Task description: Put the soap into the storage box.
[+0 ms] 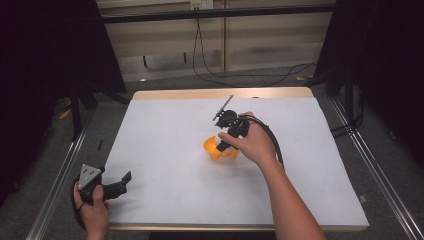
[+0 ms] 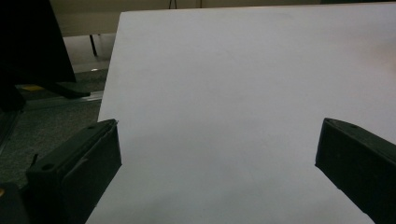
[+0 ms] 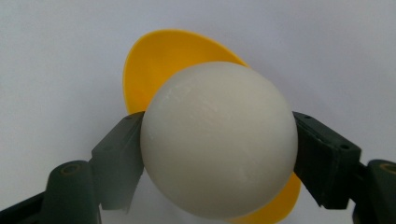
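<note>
At the far left of the high view the left gripper lies low over the near-left corner of the tabletop, its jaws standing wide apart with nothing between them; in the left gripper view they frame only bare white surface, and the tabletop's left edge runs just beside the left jaw, with grey floor beyond. That hand is best kept parked there, out of the way. Moving right, a broad stretch of open white surface separates it from the work near the middle of the tabletop, where the right gripper points down over a yellow bowl. The right gripper view shows its jaws clamped on a white ball, one pad on each flank, with the bowl lying behind and below the ball. The step in hand looks like setting the ball into the bowl. To do it well, I would lower it straight over the hollow until the ball rests inside, then part the jaws gently so they do not tip the light bowl or nudge the ball out. Whether the ball already touches the bowl I cannot tell. To the right, the tabletop lies open up to its edge, well apart from the bowl.
</note>
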A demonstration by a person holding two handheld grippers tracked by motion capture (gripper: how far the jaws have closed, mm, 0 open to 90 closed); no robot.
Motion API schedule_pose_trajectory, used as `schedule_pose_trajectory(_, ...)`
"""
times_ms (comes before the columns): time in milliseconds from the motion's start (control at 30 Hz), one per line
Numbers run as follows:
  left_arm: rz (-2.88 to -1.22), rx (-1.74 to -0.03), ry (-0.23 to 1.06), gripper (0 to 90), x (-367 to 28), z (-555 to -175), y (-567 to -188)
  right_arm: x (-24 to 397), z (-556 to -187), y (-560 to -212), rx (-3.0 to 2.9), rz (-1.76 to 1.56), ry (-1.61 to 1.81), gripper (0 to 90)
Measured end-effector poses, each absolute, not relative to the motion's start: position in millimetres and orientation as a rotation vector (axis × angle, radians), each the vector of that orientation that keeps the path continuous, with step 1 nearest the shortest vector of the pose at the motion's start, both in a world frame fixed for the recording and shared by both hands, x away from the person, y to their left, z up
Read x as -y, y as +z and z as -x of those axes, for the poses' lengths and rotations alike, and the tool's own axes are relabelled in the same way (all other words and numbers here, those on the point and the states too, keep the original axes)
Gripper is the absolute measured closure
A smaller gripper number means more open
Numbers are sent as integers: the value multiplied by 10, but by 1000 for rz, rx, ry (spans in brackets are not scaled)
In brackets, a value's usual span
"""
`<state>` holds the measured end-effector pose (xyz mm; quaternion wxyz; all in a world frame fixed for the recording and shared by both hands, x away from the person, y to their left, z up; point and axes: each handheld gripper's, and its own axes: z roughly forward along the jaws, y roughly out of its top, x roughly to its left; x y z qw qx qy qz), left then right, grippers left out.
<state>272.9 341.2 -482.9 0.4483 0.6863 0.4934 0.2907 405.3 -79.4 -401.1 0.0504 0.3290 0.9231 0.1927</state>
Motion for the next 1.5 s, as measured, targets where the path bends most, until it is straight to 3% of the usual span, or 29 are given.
schedule_pose_trajectory(1500, -1699, -1221, 717, 0, -3423, -2731, -4829, 850, -4059, -3997, -2802, -1052, 605, 235)
